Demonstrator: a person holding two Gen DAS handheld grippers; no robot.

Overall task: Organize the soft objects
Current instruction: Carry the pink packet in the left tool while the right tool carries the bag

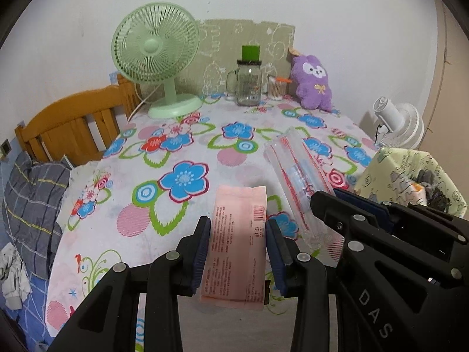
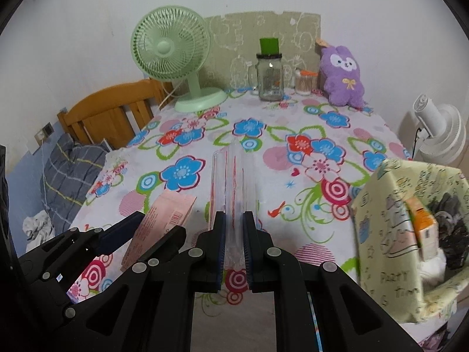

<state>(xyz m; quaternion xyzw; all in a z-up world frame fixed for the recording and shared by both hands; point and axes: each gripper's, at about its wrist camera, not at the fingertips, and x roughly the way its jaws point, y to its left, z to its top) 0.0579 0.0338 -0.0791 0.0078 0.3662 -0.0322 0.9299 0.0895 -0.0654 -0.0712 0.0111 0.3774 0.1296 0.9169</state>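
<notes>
My left gripper (image 1: 238,224) is shut on a flat pink packet (image 1: 236,234) with printed text and holds it over the near edge of the flowered table (image 1: 164,176). My right gripper (image 2: 234,218) is shut on a long clear plastic packet with red stripes (image 2: 233,182), which sticks out forward above the table. The clear packet (image 1: 296,173) and the right gripper (image 1: 328,202) also show in the left wrist view, to the right of the pink packet. The pink packet (image 2: 164,217) and left gripper (image 2: 152,226) show at lower left in the right wrist view.
A pale green fabric bin (image 2: 390,234) with several soft items stands at the table's right edge. At the back stand a green fan (image 1: 158,55), a glass jar mug (image 1: 248,83), a cotton-swab cup (image 1: 276,88) and a purple plush (image 1: 313,82). A wooden bed frame (image 1: 73,126) is on the left.
</notes>
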